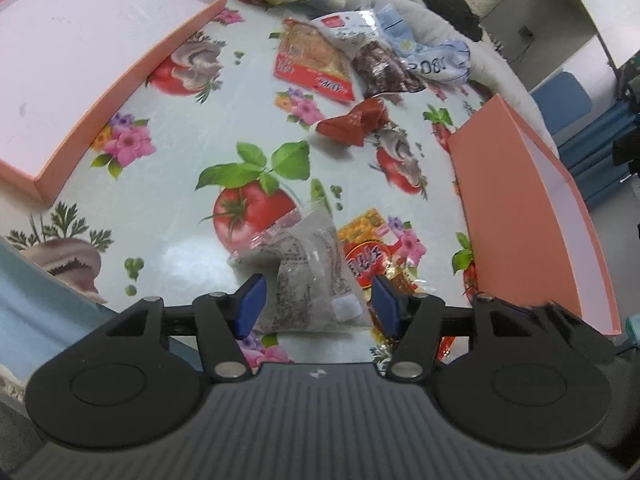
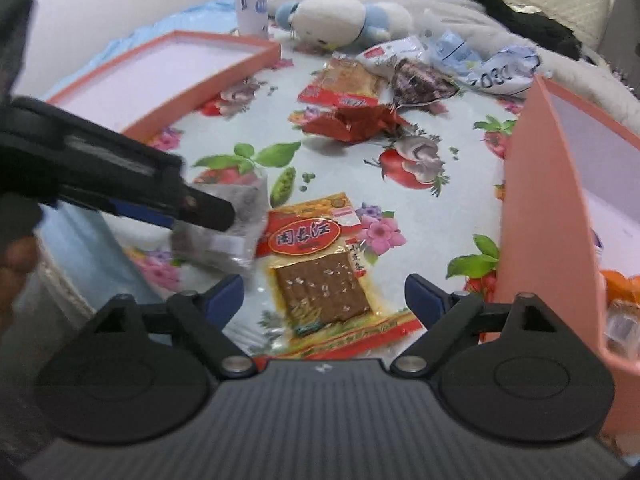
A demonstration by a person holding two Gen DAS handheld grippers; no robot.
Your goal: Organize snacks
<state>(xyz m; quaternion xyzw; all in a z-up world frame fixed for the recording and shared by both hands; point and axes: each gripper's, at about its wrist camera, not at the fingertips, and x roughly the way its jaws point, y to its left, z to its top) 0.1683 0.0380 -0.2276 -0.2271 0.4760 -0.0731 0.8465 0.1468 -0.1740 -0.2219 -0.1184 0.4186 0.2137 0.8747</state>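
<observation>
Left gripper (image 1: 318, 300): I see my blue pads spread apart, one on each side of the gray snack packet (image 1: 310, 276); whether they touch it I cannot tell.

Left gripper from the right wrist view: its black finger (image 2: 200, 210) lies over the gray snack packet (image 2: 240, 240) at the near left of the table, blurred.

Right gripper (image 2: 324, 294): my fingers stand wide open and hold nothing; the tofu snack packet (image 2: 320, 272) lies flat on the table between and just beyond them.

Tofu snack packet: red and yellow, clear window showing a brown slab, just beside the gray packet; in the left wrist view only part of it (image 1: 366, 256) shows behind that packet.

Tablecloth (image 1: 180, 220): pale, printed with tomatoes, flowers and mushrooms.

Left box (image 1: 132, 76): salmon-pink shallow tray with a pale inside, at the far left.

Right box (image 2: 548, 208): same pink, its wall close to my right finger; orange wrappers show inside at its near end (image 2: 618, 280).

Far snacks: a crumpled red wrapper (image 2: 352, 124) mid-table; beyond it an orange-red packet (image 2: 344, 86), a dark-filled packet with a white top (image 2: 416, 78), and a blue-and-white bag (image 2: 504, 72).

Plush toy (image 2: 340, 22): white and blue, lying at the far edge.
</observation>
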